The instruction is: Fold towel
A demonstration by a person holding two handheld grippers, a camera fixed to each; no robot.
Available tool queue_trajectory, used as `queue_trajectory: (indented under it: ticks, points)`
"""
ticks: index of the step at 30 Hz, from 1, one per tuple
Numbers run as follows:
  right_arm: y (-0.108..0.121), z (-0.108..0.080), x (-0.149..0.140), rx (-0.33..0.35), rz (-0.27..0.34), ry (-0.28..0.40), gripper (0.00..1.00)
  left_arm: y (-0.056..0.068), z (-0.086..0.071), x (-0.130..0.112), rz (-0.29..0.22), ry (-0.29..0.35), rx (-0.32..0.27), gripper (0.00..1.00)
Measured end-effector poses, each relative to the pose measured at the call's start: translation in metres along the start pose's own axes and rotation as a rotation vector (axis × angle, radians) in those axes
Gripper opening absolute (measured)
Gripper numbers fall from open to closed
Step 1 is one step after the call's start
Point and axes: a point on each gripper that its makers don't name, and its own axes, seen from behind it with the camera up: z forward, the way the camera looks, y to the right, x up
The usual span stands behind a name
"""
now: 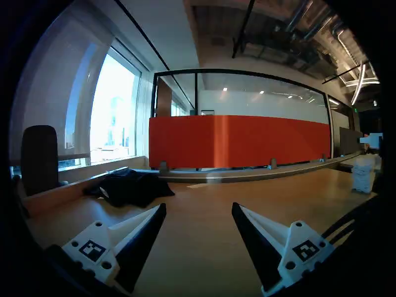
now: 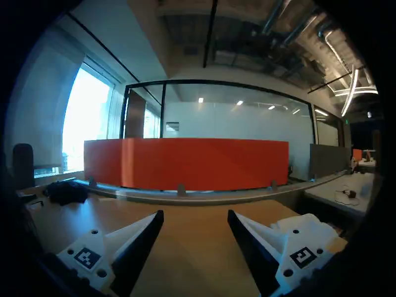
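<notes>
The desk (image 1: pixel 208 227) is warm tan wood. Far left on it lies a black cloth (image 1: pixel 128 187); near right, a white towel (image 2: pixel 317 223). The far divider (image 1: pixel 237 141) is plain orange-red. The left gripper (image 1: pixel 198 204) and right gripper (image 2: pixel 195 212) are white with black inner faces and black-and-white square tags.

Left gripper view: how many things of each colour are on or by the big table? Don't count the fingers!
Black: 1, the crumpled cloth
White: 1, the pile at the right; I can't tell what it is
Orange: 1, the divider panel
Total: 3
</notes>
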Motion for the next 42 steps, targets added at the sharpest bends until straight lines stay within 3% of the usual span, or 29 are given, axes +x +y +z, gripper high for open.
queue_trajectory:
  ticks: [14, 42]
  points:
    - [0.022, 0.000, -0.060, -0.003, 0.052, -0.021, 1.00, 0.000, -0.001, 0.001, 0.000, 0.000, 0.000, 0.98]
    - [0.015, 0.000, -0.081, 0.006, 0.012, -0.014, 1.00, 0.001, -0.001, 0.000, 0.000, 0.000, 0.000, 0.98]
